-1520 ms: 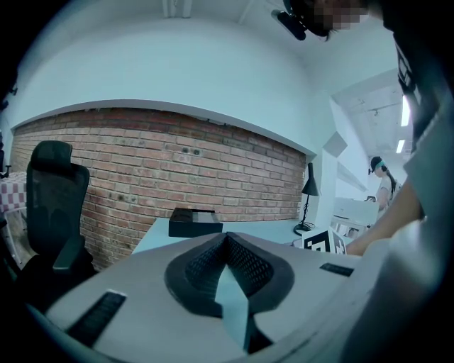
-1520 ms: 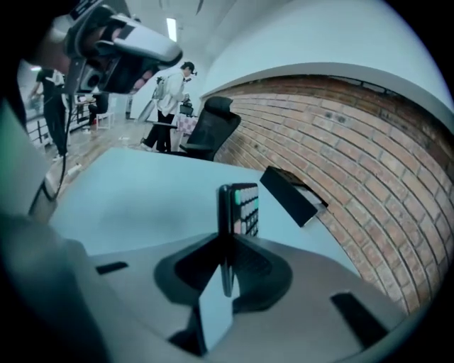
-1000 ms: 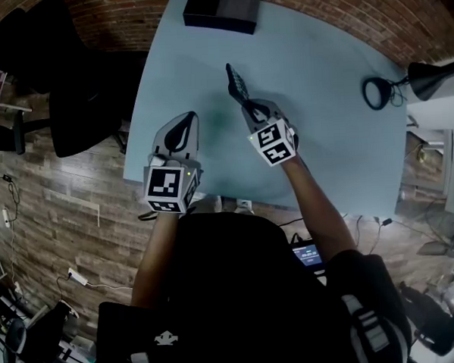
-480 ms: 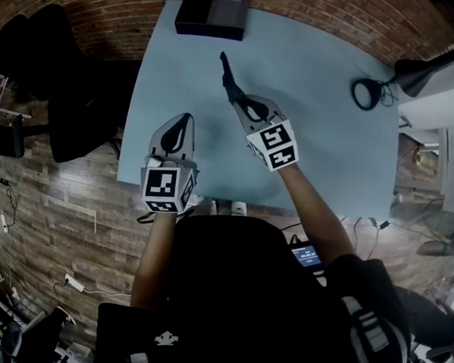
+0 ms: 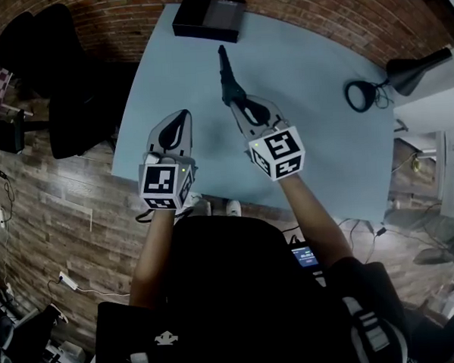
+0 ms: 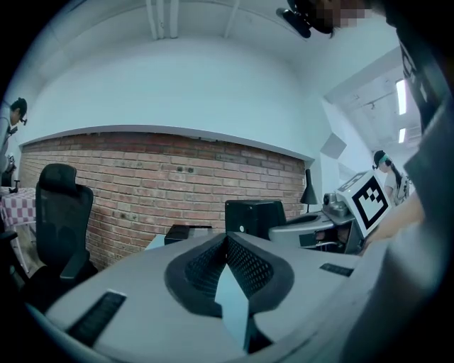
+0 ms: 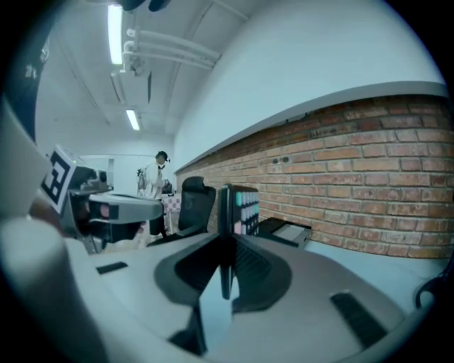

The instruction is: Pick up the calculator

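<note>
Right gripper (image 5: 236,102), in your right hand, is clamped on the near end of the calculator (image 5: 225,69), its jaws pinching the thin body from either side with the keys facing the gripper's right. Left gripper (image 5: 180,120) hovers just beside it at your left, jaws pressed together on nothing, so the right hand alone carries the load. From the right gripper's tips the calculator runs straight ahead and away from you, its long axis in line with the gripper, standing on edge, not flat; in the right gripper view it sits well above the tabletop, so the pickup looks done, and any further move turns on keeping that slim edge square between the pads. Below both tools lies the pale blue table (image 5: 316,134), mostly bare. At its far edge sits a black box (image 5: 208,18), and off to your right a black desk lamp (image 5: 415,68) with a ring-shaped base (image 5: 359,96). Beyond are a brick wall (image 6: 142,184), a black office chair (image 5: 30,51) at the left, and wood flooring (image 5: 54,216).
</note>
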`<state>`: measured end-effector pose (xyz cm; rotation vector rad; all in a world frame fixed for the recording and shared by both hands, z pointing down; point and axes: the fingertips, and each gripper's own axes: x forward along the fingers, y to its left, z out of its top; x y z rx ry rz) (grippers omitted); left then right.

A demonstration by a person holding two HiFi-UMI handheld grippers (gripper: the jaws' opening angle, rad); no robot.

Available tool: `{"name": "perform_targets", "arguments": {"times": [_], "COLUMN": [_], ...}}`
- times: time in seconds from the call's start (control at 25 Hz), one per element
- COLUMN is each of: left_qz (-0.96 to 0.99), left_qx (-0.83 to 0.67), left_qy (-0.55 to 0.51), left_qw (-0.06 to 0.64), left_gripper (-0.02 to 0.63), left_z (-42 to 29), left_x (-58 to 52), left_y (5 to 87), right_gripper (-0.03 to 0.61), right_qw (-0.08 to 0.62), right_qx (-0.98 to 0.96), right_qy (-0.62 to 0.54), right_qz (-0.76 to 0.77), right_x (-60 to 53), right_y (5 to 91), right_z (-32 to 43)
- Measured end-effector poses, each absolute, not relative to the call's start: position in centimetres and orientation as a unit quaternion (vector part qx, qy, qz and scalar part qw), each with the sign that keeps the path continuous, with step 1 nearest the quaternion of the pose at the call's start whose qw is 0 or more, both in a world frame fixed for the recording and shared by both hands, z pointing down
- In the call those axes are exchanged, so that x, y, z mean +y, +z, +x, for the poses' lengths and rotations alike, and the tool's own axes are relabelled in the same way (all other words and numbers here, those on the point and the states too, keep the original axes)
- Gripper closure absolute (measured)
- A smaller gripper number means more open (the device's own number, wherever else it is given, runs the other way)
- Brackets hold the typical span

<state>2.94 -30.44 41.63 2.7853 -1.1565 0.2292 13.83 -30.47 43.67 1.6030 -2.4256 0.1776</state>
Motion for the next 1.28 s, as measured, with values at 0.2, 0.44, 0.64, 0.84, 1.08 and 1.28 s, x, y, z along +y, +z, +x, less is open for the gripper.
{"name": "perform_targets", "arguments": {"times": [0.2,0.44,0.64,0.84,1.08,1.28], "left_qz": [0.919,0.915,0.909,0.902,0.893,0.884], "left_qx": [-0.388,-0.396,-0.41,-0.426,-0.445,-0.463], "left_qy": [0.071,0.077,0.075,0.072,0.07,0.069], "left_qw": [0.03,0.017,0.016,0.017,0.019,0.022], "left_gripper": [0.609,0.61,0.609,0.609,0.61,0.609], "left_z": [3.5,4.0,3.8,3.3,2.5,1.7], "left_x": [-29.3,-27.4,-25.9,-24.1,-22.4,-21.3], "left_y": [40.7,40.5,40.4,40.3,40.4,40.6], "right_gripper": [0.526,0.526,0.526,0.526,0.526,0.526], "right_qw": [0.101,0.085,0.077,0.062,0.055,0.048], "right_qx": [-0.835,-0.844,-0.853,-0.861,-0.868,-0.874], "right_qy": [0.052,0.044,0.033,0.03,0.028,0.028], "right_qz": [0.538,0.528,0.515,0.504,0.493,0.483], "right_x": [-29.0,-27.0,-25.7,-24.2,-22.9,-22.4], "right_y": [42.5,41.0,40.0,39.0,38.6,38.4], "right_z": [14.0,13.9,13.6,13.2,12.8,12.4]}}
